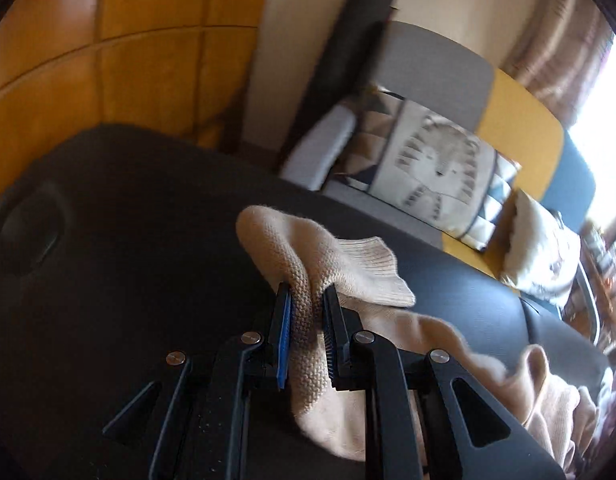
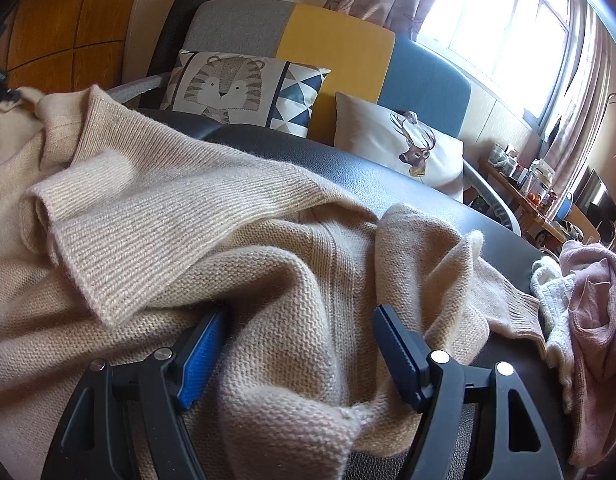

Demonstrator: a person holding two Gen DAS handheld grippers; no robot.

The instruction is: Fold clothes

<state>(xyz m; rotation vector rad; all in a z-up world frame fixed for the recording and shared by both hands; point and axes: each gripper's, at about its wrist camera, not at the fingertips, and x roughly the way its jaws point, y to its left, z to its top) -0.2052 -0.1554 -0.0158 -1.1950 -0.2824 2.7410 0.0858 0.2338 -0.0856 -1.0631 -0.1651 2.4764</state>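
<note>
The left gripper (image 1: 308,292) pinches the beige sweater (image 2: 243,264), maybe its sleeve. The right gripper (image 2: 299,316) waits wide. Next, pull toward nine o'clock to spread it.

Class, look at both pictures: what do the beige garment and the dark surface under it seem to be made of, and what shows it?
Beige sweater: knitted yarn, probably wool or acrylic; visible stitch loops, ribbed cuff, fuzzy matte surface. Dark table: likely faux leather or vinyl padding; fine pebbled grain with soft sheen and a rounded, cushioned edge.
</note>
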